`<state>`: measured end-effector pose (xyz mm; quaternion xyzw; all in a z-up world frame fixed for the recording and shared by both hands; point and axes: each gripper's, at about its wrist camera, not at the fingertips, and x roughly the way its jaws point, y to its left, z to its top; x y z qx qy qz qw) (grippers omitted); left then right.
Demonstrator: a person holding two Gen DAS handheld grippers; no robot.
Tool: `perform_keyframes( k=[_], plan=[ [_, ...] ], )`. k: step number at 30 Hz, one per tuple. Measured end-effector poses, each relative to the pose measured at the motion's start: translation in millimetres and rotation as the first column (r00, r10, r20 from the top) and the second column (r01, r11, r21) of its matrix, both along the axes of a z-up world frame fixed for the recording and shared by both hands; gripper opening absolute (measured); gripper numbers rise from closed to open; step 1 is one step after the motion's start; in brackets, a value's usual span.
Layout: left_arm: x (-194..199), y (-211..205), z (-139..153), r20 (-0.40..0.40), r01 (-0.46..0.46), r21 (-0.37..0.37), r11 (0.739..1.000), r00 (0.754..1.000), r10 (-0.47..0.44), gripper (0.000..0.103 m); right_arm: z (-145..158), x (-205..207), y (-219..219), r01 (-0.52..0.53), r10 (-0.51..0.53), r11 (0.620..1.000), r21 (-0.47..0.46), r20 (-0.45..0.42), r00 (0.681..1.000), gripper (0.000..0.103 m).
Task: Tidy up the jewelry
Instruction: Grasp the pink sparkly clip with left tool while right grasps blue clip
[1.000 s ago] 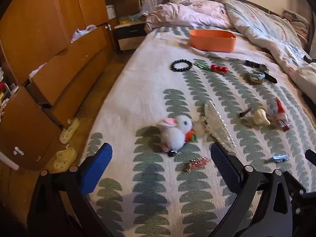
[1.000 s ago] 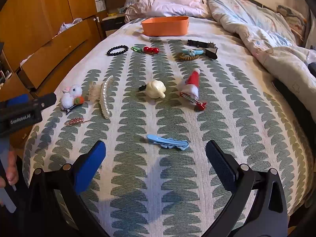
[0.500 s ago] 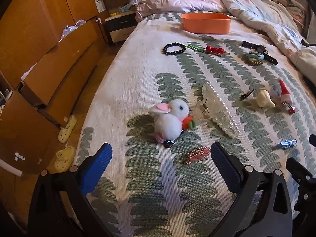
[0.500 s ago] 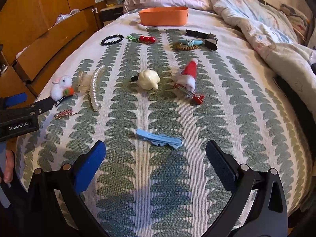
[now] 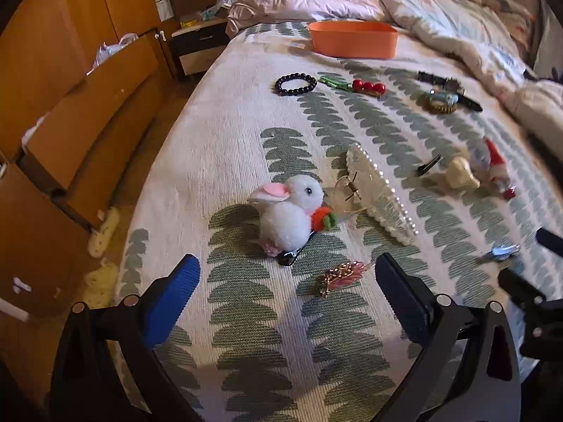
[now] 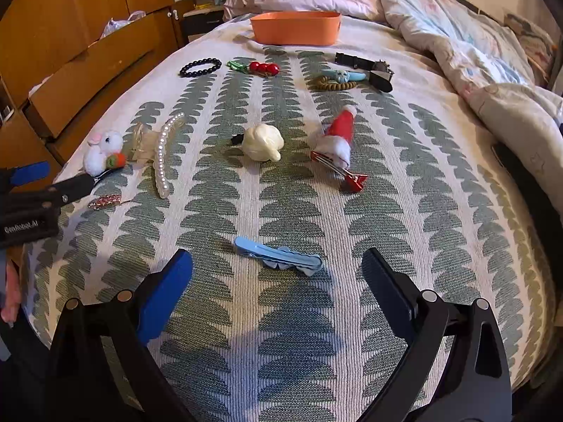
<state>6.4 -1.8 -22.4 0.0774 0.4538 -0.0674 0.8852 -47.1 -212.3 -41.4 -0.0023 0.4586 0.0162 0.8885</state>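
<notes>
Hair clips and jewelry lie scattered on a leaf-patterned bedspread. My left gripper (image 5: 286,281) is open and empty, low over the bed, with a white bunny clip (image 5: 290,211) just ahead of it and a small pink-gold clip (image 5: 339,276) near its right finger. A pearl claw clip (image 5: 380,193) lies beyond. My right gripper (image 6: 278,274) is open, with a blue clip (image 6: 278,256) lying between its fingertips. Farther off are a cream clip (image 6: 262,142), a Santa-hat clip (image 6: 339,140), a black bead bracelet (image 6: 200,66), a cherry clip (image 6: 258,67) and an orange bin (image 6: 295,28).
A watch (image 6: 366,65) and a brown hair tie with a blue charm (image 6: 337,80) lie near the bin. A rumpled quilt (image 6: 475,52) covers the bed's right side. Wooden drawers (image 5: 81,112) and slippers (image 5: 103,227) stand off the bed's left edge.
Both grippers have moved forward and lower toward the bed. The bunny clip and the blue clip sit closer to the fingers. Nothing on the bed has shifted.
</notes>
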Motion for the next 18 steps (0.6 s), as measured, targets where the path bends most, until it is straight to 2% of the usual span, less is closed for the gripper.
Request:
perform_keyframes(
  k=[4,7,9,11,16,18],
  plan=[
    [-2,-3,-5,-0.004,0.009,0.008,1.000,1.000,-0.009,0.099,-2,1,-1,0.001,-0.001,1.000,0.013,-0.006,1.000,0.096],
    [0,-5,-13,-0.045,0.015,0.011,1.000,0.999,-0.015,0.099,-2,2,-1,0.008,-0.008,1.000,-0.011,0.001,1.000,0.096],
    [3,-5,-19,-0.072,0.005,0.031,0.999,0.997,-0.003,0.096,-2,3,-3,0.011,-0.011,1.000,-0.001,0.002,1.000,0.093],
    [5,-6,-22,-0.075,0.006,0.052,0.999,0.997,-0.002,0.084,-3,6,-5,0.014,-0.014,1.000,0.018,-0.005,1.000,0.091],
    [4,-9,-26,-0.069,0.016,0.067,0.998,0.998,-0.012,0.083,-10,11,-5,0.011,-0.010,1.000,0.026,-0.035,0.999,0.087],
    [4,-9,-26,-0.081,0.024,0.042,0.999,0.997,-0.021,0.083,-11,12,-4,0.008,-0.007,1.000,0.023,-0.038,0.999,0.087]
  ],
)
